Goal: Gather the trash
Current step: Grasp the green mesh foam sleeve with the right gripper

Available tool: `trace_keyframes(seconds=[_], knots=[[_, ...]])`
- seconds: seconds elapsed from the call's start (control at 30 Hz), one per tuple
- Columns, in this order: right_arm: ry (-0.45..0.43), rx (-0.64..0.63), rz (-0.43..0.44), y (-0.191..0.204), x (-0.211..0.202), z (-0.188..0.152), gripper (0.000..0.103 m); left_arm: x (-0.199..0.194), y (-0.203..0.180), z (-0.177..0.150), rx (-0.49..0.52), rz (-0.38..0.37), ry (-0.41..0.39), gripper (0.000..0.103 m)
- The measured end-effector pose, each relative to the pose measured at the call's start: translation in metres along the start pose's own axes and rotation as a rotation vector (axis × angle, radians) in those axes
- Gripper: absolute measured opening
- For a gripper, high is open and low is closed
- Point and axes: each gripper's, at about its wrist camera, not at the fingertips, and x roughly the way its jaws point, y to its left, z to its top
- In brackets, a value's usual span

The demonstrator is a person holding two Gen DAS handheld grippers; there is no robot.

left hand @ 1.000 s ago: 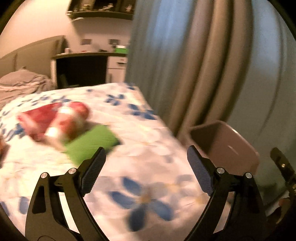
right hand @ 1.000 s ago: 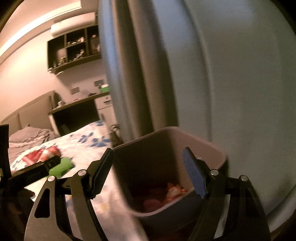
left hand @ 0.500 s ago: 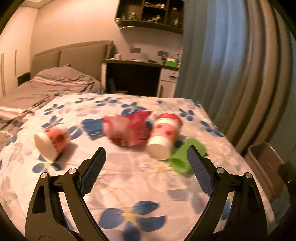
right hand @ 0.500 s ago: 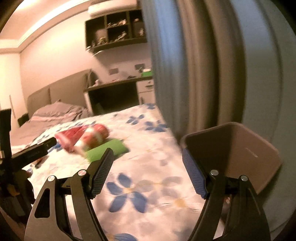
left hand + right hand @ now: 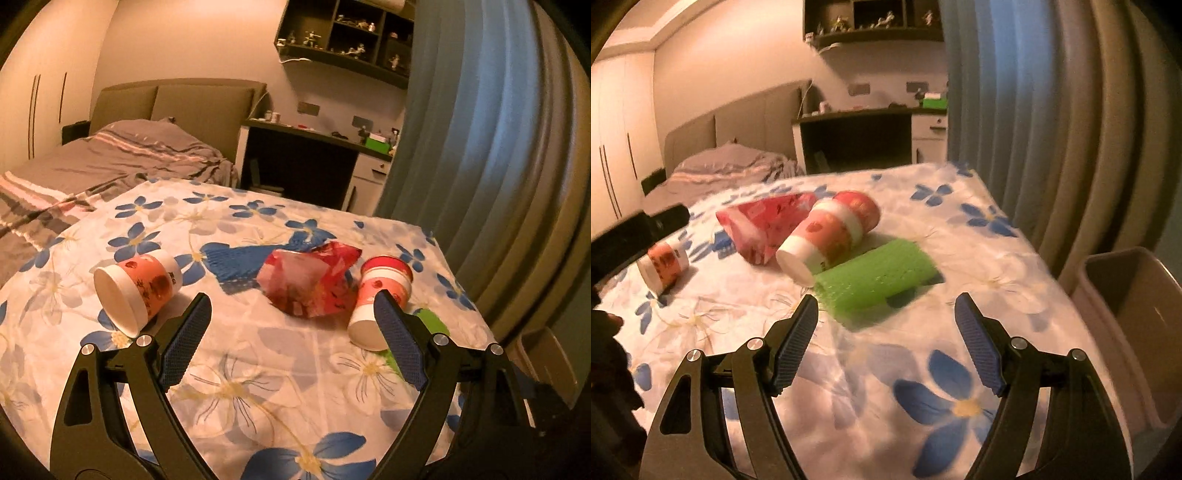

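Observation:
On the floral bedspread [image 5: 258, 369] lie a tipped paper cup [image 5: 136, 286], a crumpled red wrapper [image 5: 308, 282], a second red-and-white cup [image 5: 378, 299] and a green roll [image 5: 430, 321] partly behind my fingers. My left gripper [image 5: 291, 332] hangs open above the sheet, short of the wrapper, with nothing in it. In the right wrist view the green roll [image 5: 877, 277] lies just ahead of my open, empty right gripper [image 5: 886, 339]. Beyond it are the cup [image 5: 831, 232], the wrapper [image 5: 764, 225] and the far cup [image 5: 663, 264].
A brown bin [image 5: 1130, 306] stands off the bed's right edge, by the blue-grey curtain [image 5: 1052, 129]. A dark desk [image 5: 306, 162] and a headboard [image 5: 177, 107] are at the back, with a rumpled grey duvet [image 5: 92, 162] at the left. The left tool [image 5: 635, 232] shows at the right view's left edge.
Both views have swung left from the bin and curtain onto the bed. The right gripper left the bin's mouth and now faces the green roll. Both grippers stayed open.

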Motion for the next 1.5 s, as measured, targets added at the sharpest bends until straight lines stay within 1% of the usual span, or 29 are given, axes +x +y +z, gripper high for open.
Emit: trace_keyframes(seconds=[0.1,0.2,0.27,0.37,0.43,0.47,0.53,0.67,0.73,0.77,0.83,1.07,1.23,1.33,1.43,1.5], knots=[[0.036,-0.014,0.000,0.009,0.018,0.004,0.073,0.005,0.005,-0.003,-0.011,0.014,-0.001,0.088],[0.090,-0.032,0.007,0.017,0.036,0.008,0.068,0.009,0.012,-0.005,-0.048,-0.001,0.012,0.088],[0.104,-0.035,0.002,0.020,0.043,0.010,0.067,0.011,0.013,-0.007,-0.057,-0.011,0.024,0.088],[0.122,-0.050,-0.010,0.024,0.052,0.014,0.063,0.014,0.014,-0.009,-0.059,-0.024,0.035,0.088],[0.146,-0.048,-0.017,0.025,0.059,0.015,0.055,0.017,0.012,-0.011,-0.056,-0.036,0.044,0.088],[0.157,-0.047,-0.019,0.025,0.063,0.016,0.053,0.017,0.011,-0.012,-0.052,-0.042,0.048,0.088],[0.181,-0.046,-0.032,0.025,0.069,0.016,0.043,0.019,0.009,-0.014,-0.043,-0.052,0.052,0.088],[0.233,-0.021,-0.025,0.019,0.078,0.014,0.028,0.020,0.006,-0.016,-0.036,-0.065,0.059,0.088],[0.248,0.003,-0.006,0.015,0.079,0.013,0.016,0.021,0.005,-0.018,-0.032,-0.069,0.063,0.088],[0.252,0.016,0.004,0.012,0.079,0.012,0.015,0.021,0.005,-0.018,-0.033,-0.070,0.065,0.088],[0.253,0.036,0.017,0.007,0.078,0.012,0.009,0.021,0.005,-0.018,-0.036,-0.076,0.067,0.088],[0.179,0.061,0.018,-0.009,0.051,0.013,0.007,0.022,0.001,-0.020,-0.016,-0.094,0.071,0.088],[0.122,0.096,0.019,-0.026,0.027,0.014,0.007,0.022,-0.009,-0.020,0.018,-0.124,0.075,0.088],[0.094,0.116,0.026,-0.036,0.014,0.014,0.007,0.022,-0.018,-0.018,0.043,-0.159,0.075,0.088],[0.064,0.131,0.029,-0.046,0.000,0.014,0.007,0.025,-0.032,-0.018,0.081,-0.212,0.088,0.088],[0.053,0.141,0.036,-0.051,-0.008,0.013,0.007,0.032,-0.041,-0.018,0.112,-0.224,0.101,0.088]])
